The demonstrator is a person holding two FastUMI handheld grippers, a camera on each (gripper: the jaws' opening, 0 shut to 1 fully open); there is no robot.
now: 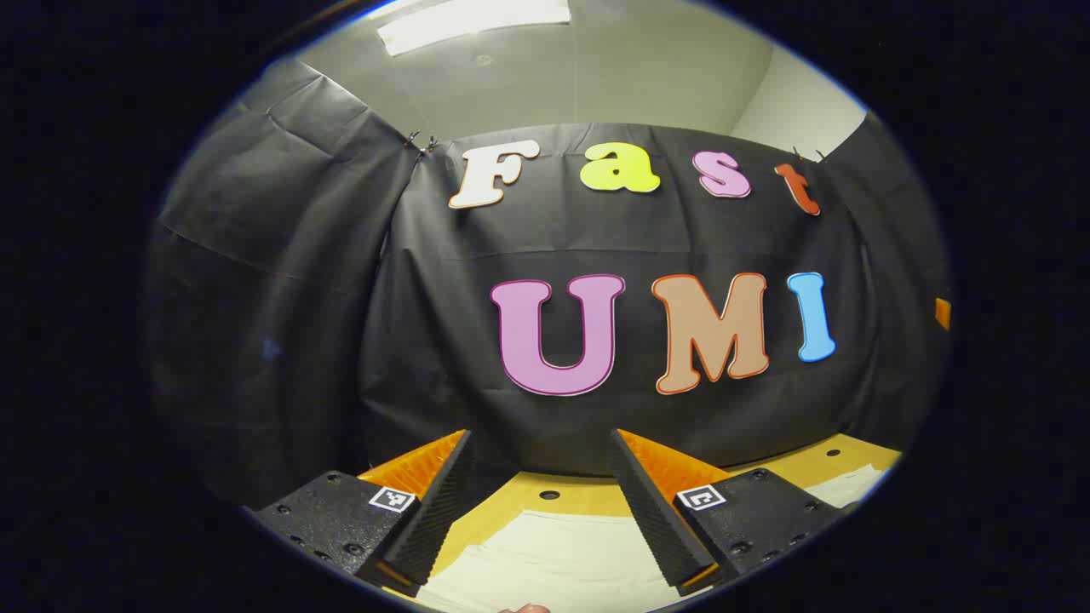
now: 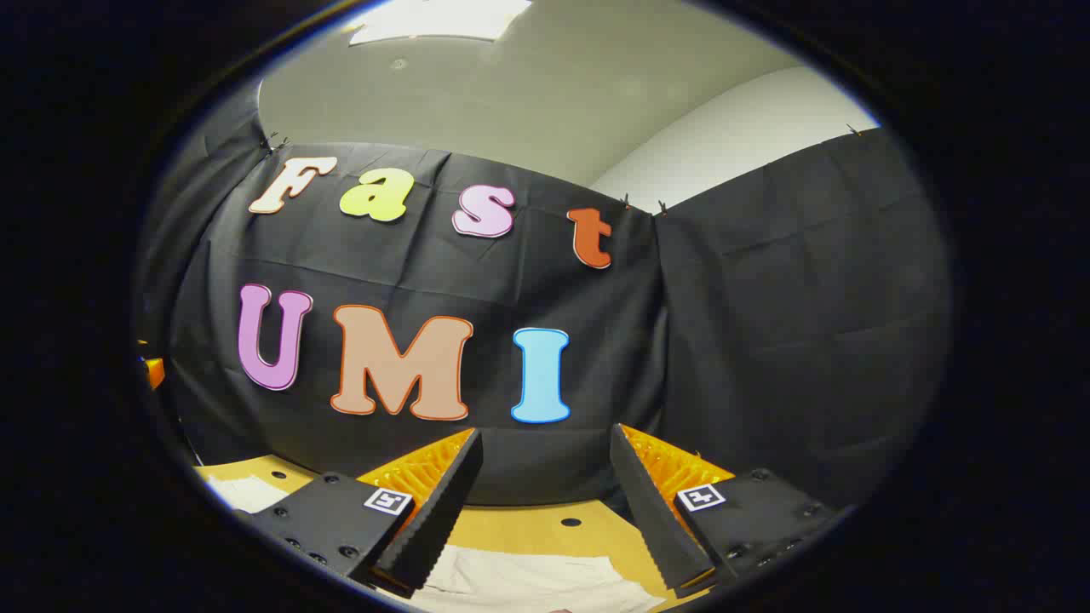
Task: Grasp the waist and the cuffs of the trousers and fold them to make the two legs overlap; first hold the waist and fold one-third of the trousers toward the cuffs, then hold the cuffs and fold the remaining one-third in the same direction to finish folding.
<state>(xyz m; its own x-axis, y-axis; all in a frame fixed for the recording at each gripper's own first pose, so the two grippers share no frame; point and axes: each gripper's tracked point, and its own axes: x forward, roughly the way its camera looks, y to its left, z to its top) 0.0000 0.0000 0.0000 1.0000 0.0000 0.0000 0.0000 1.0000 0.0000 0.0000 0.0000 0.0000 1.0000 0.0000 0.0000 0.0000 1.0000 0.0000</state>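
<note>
Pale cream trousers point(image 1: 553, 558) lie flat on the wooden table point(image 1: 588, 495) under the left gripper point(image 1: 541, 447), which is held above them, open, with nothing between its fingers. A second bit of the cloth point(image 1: 847, 485) shows at the right edge. In the right gripper view the trousers point(image 2: 528, 579) lie below the right gripper point(image 2: 545, 443), also open and empty, above the cloth. Another pale patch of cloth point(image 2: 247, 492) lies at the far left. Most of the garment is hidden below both views.
The table top point(image 2: 528, 524) has small round holes point(image 2: 570, 522) near its far edge. The black booth wall point(image 1: 596, 238) rises right behind the table, with another panel point(image 2: 809, 323) to the right. A ceiling light point(image 1: 473, 21) is overhead.
</note>
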